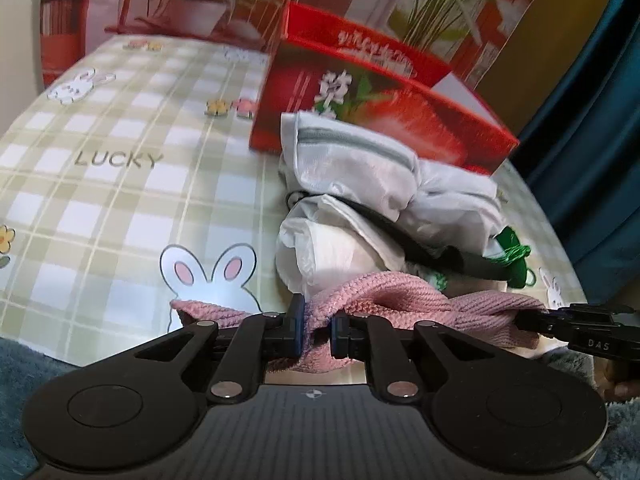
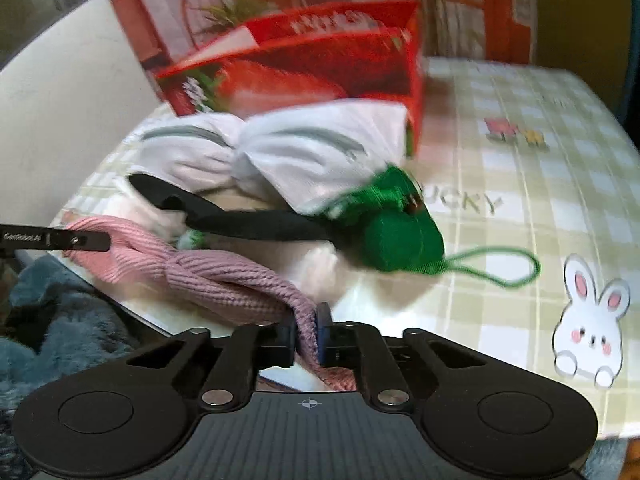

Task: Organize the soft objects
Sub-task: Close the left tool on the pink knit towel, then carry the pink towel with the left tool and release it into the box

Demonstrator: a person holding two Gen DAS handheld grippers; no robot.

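Grippers, left gripper [image 1: 316, 330] and right gripper [image 2: 307, 334], each clench an end of the pink knit cloth [image 1: 400, 308], so folding it for the red box [image 1: 384, 120] seems next.

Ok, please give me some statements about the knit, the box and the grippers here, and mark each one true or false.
1. Both grippers are shut on the pink knit. True: the left gripper and the right gripper each pinch it.
2. The red box is closed with a lid. False: its top is open.
3. The green yarn lies inside the box. False: it lies on the tablecloth in front of the box, beside the white mesh bag.
4. The tablecloth shows rabbits and the word LUCKY. True.
5. The knit is already folded flat. False: it is twisted between the two grippers.
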